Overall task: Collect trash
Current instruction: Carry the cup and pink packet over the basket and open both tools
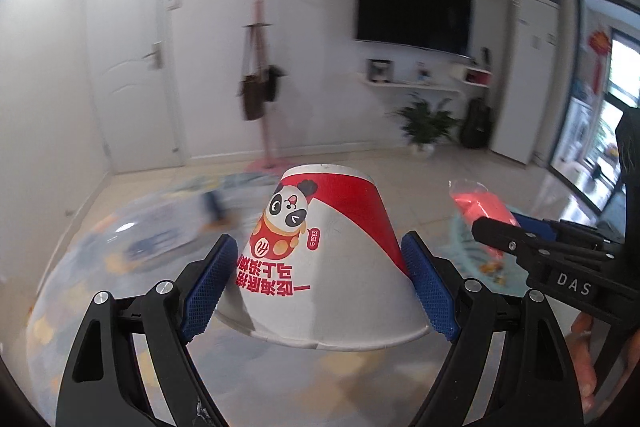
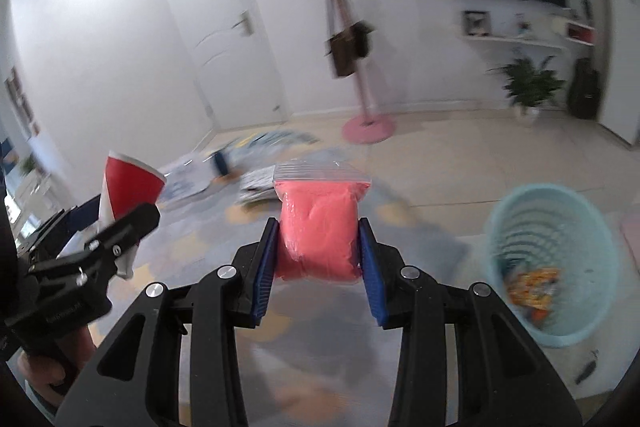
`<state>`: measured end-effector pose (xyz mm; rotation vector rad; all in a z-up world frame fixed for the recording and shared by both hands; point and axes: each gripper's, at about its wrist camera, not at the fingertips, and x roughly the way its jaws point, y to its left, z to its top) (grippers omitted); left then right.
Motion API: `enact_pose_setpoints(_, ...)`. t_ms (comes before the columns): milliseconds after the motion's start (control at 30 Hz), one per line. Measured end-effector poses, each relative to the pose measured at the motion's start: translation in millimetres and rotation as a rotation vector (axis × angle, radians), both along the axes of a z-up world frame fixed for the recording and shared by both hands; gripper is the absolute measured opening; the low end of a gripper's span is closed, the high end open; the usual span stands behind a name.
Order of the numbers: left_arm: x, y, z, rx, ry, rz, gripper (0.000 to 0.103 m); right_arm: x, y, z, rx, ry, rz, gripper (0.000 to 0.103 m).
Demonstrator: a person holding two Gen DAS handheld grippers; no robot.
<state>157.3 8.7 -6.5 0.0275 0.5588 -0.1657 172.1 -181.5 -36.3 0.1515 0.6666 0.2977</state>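
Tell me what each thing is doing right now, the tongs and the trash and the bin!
Left tongs: shut on the paper cup.
Paper cup: held up off the floor, mouth toward the camera.
Right tongs: shut on the pink bag.
Pink bag: zip-sealed, squeezed in the middle.
Blue basket: upright on the floor, wrappers inside.

Left gripper [image 1: 320, 275] clamped on something, jaws wide; right gripper [image 2: 318, 247] likewise, narrower.

Cup [image 1: 332, 259] white-red, panda print — bag [image 2: 318, 227] pink — basket [image 2: 548, 267] pale blue.
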Motion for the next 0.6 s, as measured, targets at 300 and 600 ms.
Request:
enact_pose_setpoints(300, 36, -114, -36, -0.002, 0.1, -0.214, 0.082, -2, -116, -31, 0.026, 0.066, -0.269, 0.036)
enact_pose_setpoints(600, 95, -181, -87, -0.093, 0.272, -0.341, 0.082, 3, -197, -89, 0.074, 0.172, -0.434, 0.036)
